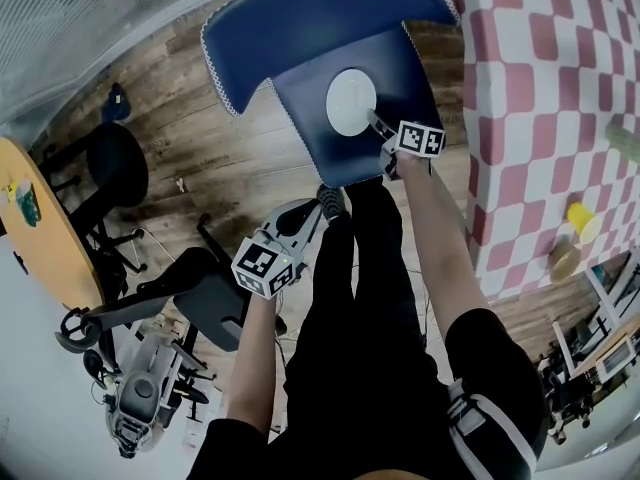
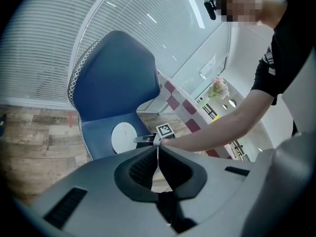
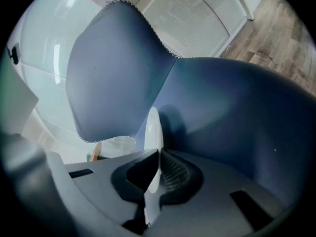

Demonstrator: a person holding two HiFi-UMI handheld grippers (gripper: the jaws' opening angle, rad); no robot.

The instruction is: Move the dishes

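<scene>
A round white plate point(image 1: 350, 103) lies on the seat of a blue chair point(image 1: 300, 28). My right gripper point(image 1: 376, 124) reaches to its near right rim and is shut on it. In the right gripper view the plate point(image 3: 154, 127) runs edge-on between the two pads, with the gripper point(image 3: 159, 154) clamped on its rim. My left gripper point(image 1: 298, 220) hangs lower, off the chair beside the person's legs, with its jaws together and nothing in them. The left gripper view shows those shut jaws point(image 2: 158, 149), with the plate point(image 2: 123, 137) and the right gripper point(image 2: 140, 140) beyond.
A table with a red and white checked cloth point(image 1: 540, 88) stands right of the chair, with a yellow cup point(image 1: 580, 216) near its edge. Black office chairs point(image 1: 110, 168) and a round wooden table point(image 1: 40, 228) are at the left on the wooden floor.
</scene>
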